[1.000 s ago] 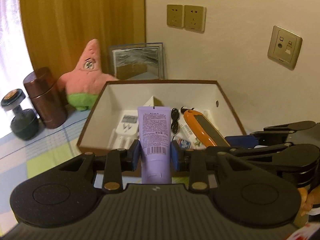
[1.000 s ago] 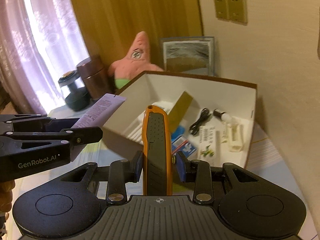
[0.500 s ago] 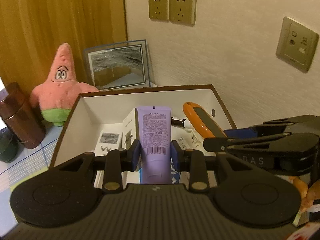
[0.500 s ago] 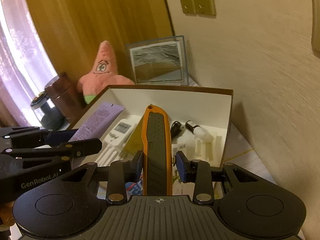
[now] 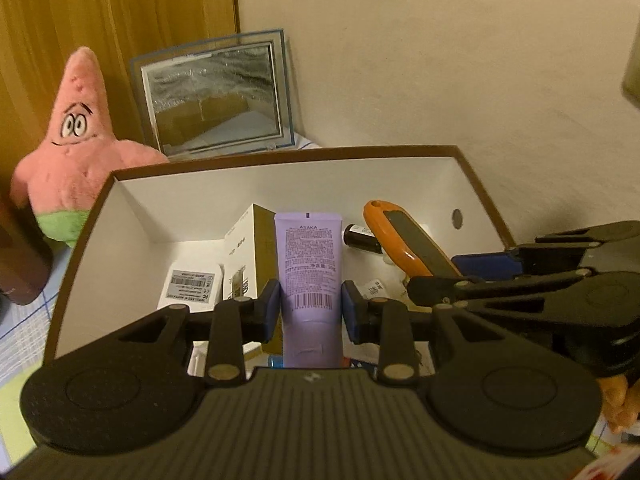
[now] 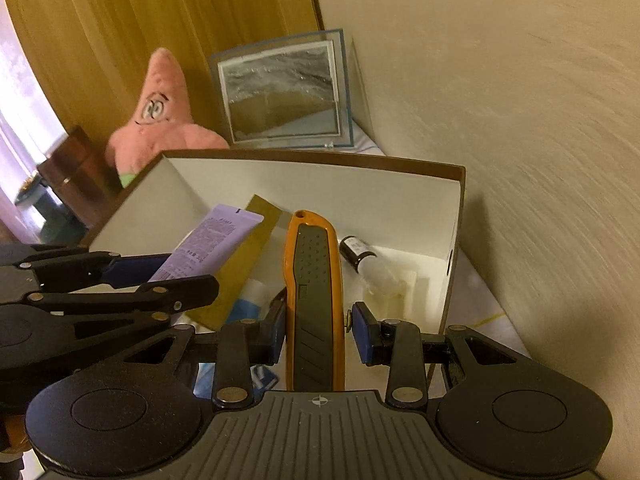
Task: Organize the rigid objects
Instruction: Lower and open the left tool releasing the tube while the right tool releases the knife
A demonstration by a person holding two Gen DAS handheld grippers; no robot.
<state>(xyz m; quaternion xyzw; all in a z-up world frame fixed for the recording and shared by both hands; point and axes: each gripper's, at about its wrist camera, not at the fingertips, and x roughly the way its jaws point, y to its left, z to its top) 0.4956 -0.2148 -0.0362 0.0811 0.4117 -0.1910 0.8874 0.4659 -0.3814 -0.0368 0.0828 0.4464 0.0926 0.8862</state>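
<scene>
My left gripper [image 5: 311, 307] is shut on a purple tube [image 5: 309, 264] and holds it over the open brown box [image 5: 280, 156] with white inside walls. My right gripper [image 6: 318, 330] holds an orange and black utility knife [image 6: 314, 292] over the same box [image 6: 456, 184]; its right pad stands a little off the knife. The knife [image 5: 404, 240] and the right gripper [image 5: 560, 280] also show at the right of the left wrist view. The tube [image 6: 208, 244] and the left gripper [image 6: 188, 284] show at the left of the right wrist view.
The box holds a white and gold carton [image 5: 244, 256], a white adapter [image 5: 190, 286], a small dark bottle [image 6: 358, 254] and blue packets [image 6: 248, 308]. Behind it stand a framed picture [image 5: 216, 92], a pink star plush [image 5: 76, 140] and a brown canister [image 6: 76, 172]. The wall is close on the right.
Both grippers have moved forward and over the box with their objects. The right gripper's pad now shows a small gap from the knife.
</scene>
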